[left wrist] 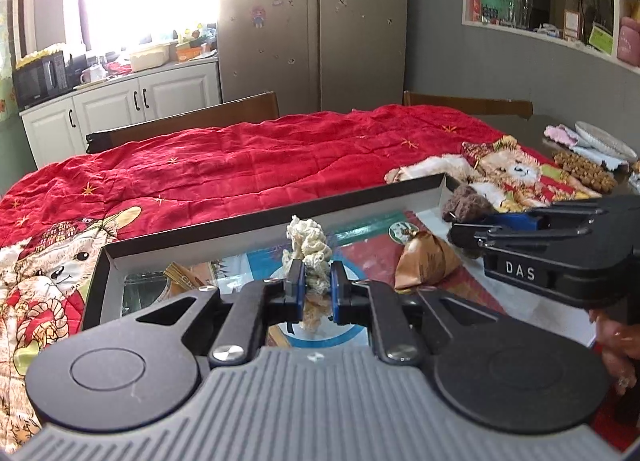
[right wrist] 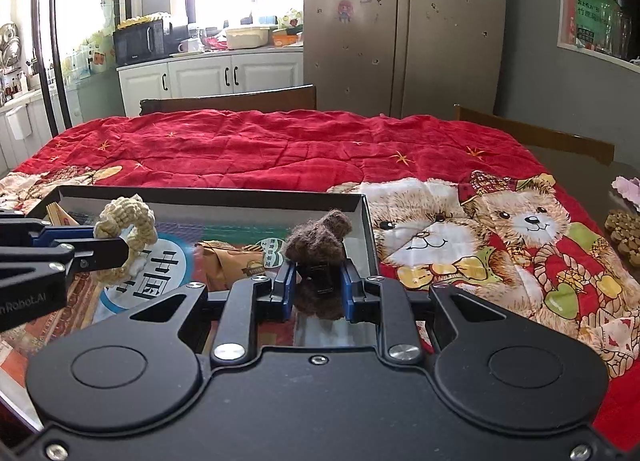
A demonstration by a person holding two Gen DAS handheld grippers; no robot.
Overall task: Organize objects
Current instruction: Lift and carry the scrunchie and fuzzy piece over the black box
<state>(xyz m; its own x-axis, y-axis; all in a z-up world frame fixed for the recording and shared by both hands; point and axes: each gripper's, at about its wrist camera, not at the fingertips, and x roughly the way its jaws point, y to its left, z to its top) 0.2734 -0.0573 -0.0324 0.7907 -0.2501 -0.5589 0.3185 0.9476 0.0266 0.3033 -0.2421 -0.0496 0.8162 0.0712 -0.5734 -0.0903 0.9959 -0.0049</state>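
Now both your claws carry knitted bits over the shallow box [right wrist: 360,213].
Your left claw [left wrist: 316,287] pinches a cream crochet piece [left wrist: 308,245]; your right claw [right wrist: 318,287] pinches a brown woolly piece [right wrist: 320,245], above a brown packet [right wrist: 228,265] inside.

Each gripper is a black body with two round discs, silver screws and blue pads on black fingers. The left gripper [left wrist: 315,285] has a grey ribbed plate at its base. The right gripper [right wrist: 319,285] has a smooth black plate and white letters "DAS" on its side.
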